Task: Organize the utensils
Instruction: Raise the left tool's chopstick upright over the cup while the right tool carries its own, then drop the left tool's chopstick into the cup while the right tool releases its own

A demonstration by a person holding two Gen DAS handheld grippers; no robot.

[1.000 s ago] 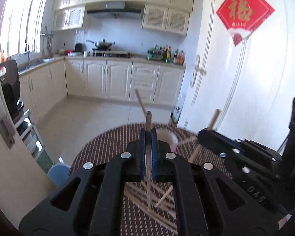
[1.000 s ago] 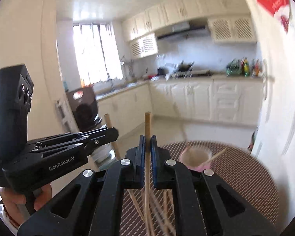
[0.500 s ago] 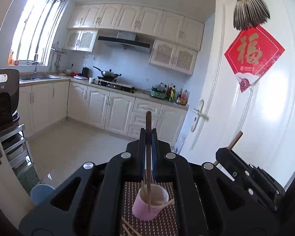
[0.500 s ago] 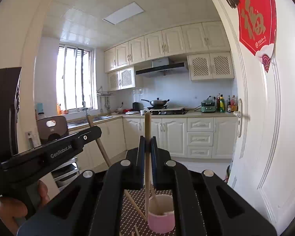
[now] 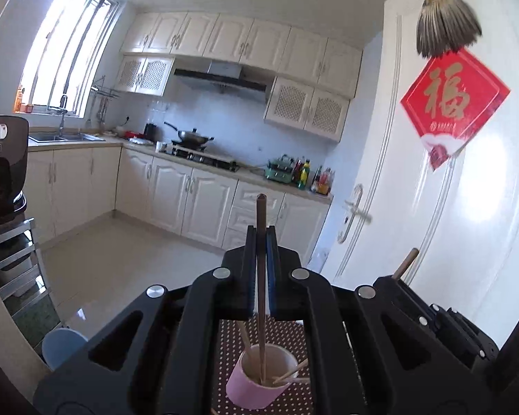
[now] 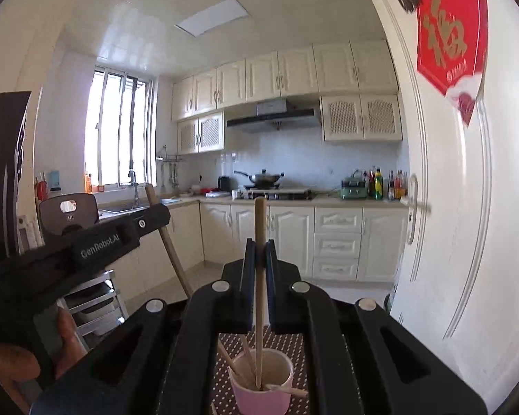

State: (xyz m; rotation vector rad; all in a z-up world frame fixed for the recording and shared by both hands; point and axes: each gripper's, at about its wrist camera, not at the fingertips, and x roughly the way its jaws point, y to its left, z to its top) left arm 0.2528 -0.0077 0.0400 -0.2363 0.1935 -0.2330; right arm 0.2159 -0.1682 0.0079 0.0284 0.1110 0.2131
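Two chopsticks are up in the air, one per claw. The left gripper (image 5: 261,269) is clamped tight on a dark chopstick (image 5: 260,228), and the right gripper (image 6: 258,273) is clamped on a paler chopstick (image 6: 259,228). Both sticks stand close to upright, long axis running top to bottom through the jaws, lower ends reaching down into the pink cup (image 5: 256,389) that sits on the dotted tablecloth (image 5: 287,337). The cup lies straight below and just ahead of each claw (it already holds a few sticks leaning against its rim). So the drop line looks good for both: tip over mouth, stick vertical. Neither hand looks clearly nearer; from the right wrist view the left gripper sits off to the side with its stick slanting. My guess is that a release comes next, and a tilted stick could catch the rim.
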